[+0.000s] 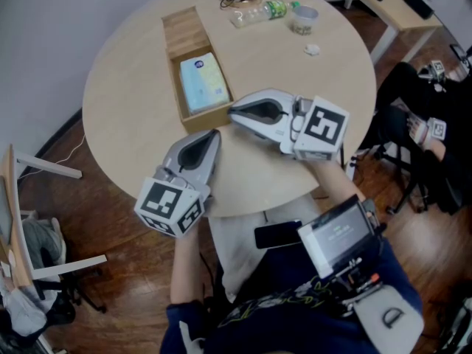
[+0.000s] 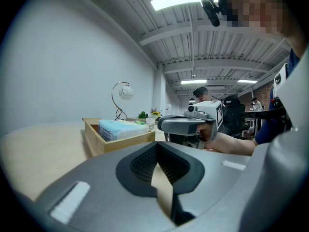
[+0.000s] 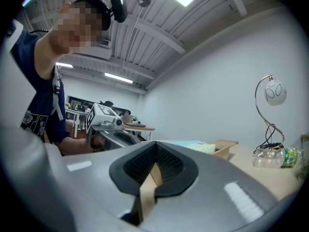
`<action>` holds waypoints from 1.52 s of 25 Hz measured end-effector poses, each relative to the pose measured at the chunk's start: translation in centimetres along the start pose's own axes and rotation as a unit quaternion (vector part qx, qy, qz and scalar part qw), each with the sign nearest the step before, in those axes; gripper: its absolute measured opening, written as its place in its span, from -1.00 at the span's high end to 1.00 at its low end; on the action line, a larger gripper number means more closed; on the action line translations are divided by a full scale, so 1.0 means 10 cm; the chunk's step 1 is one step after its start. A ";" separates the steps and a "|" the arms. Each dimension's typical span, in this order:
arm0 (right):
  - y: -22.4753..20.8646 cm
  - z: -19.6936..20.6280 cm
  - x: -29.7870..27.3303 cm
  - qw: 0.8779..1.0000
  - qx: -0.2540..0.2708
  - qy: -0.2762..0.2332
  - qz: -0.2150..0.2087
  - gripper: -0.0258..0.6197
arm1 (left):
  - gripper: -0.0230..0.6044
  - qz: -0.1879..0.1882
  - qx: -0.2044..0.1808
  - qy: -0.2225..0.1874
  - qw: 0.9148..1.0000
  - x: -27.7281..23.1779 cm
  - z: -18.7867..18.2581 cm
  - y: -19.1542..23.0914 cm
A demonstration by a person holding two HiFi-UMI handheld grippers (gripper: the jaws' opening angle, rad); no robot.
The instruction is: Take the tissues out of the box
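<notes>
The grey left gripper [image 1: 215, 133] is hovering with its jaws clenched together on nothing, and the grey right gripper [image 1: 233, 110] is doing the same (each gripper view shows the pads meeting with nothing between them). The pale blue soft pack of tissues [image 1: 203, 84] is lying inside the long open wooden box [image 1: 184, 32]. It is ahead and left of the left gripper's tip, and ahead and right of the right gripper's tip. Both tips are hanging near the box's closest wall, over the round light wooden table [image 1: 125, 102].
</notes>
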State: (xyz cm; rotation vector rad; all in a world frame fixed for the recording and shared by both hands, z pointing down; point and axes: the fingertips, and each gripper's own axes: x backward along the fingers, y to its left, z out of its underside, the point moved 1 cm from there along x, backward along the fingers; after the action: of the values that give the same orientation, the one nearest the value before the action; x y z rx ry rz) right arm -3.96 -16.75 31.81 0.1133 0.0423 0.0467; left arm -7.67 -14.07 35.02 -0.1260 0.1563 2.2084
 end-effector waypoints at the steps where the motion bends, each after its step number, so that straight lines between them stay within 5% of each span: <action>1: 0.00 0.00 0.00 1.000 0.000 -0.001 0.000 0.90 | 0.92 0.000 0.001 0.000 1.000 0.00 0.00 0.00; 15: -0.03 -0.01 -0.01 1.000 0.005 -0.009 0.011 0.91 | 0.92 0.000 0.001 0.001 1.000 -0.01 0.00 0.00; 18: -0.07 -0.02 -0.02 1.000 -0.014 -0.016 0.018 0.49 | 0.92 0.001 -0.001 0.001 1.000 -0.01 0.00 0.00; 22: -0.11 -0.05 -0.03 0.999 -0.017 -0.021 0.033 0.26 | 0.92 0.000 -0.001 0.000 1.000 0.00 0.00 0.00; 38: -0.26 -0.15 -0.17 0.999 -0.020 -0.035 0.025 -0.15 | 0.92 -0.002 0.002 0.002 1.000 -0.02 -0.01 -0.01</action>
State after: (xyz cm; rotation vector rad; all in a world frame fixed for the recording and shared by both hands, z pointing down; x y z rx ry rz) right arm -5.66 -19.23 30.09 0.0767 -0.0322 0.0939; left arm -7.45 -14.23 34.96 -0.1286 0.1623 2.2032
